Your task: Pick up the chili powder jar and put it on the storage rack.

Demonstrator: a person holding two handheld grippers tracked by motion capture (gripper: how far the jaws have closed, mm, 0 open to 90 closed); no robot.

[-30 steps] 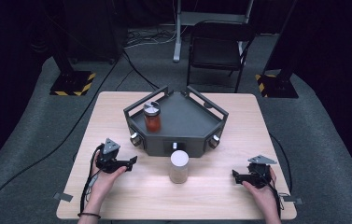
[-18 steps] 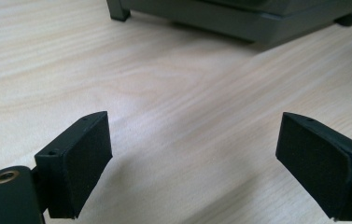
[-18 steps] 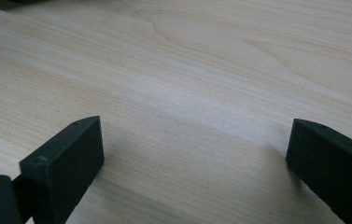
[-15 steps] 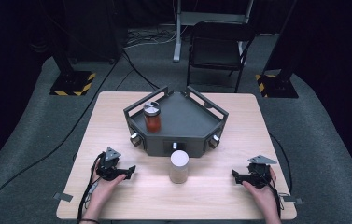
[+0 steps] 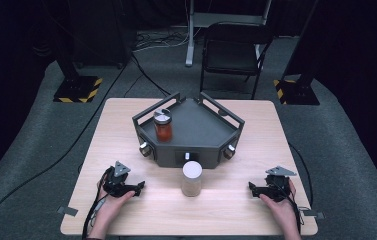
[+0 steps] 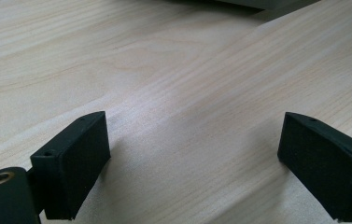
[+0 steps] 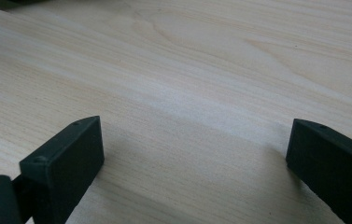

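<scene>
White-lidded jar point(image 5: 192, 178) stands upright on the wooden table point(image 5: 236, 210), between the two tongs and apart from both, likely set there within easy reach of either. Left gripper point(image 5: 135, 188) rests low by the table's near edge, its jaws having just been opening, now wide with bare wood between them. Right gripper point(image 5: 252, 189) sits opposite, jaws likewise spread and empty. Beyond the jar, a dark tray point(image 5: 211, 142) holds an orange-filled jar point(image 5: 163, 126).
</scene>
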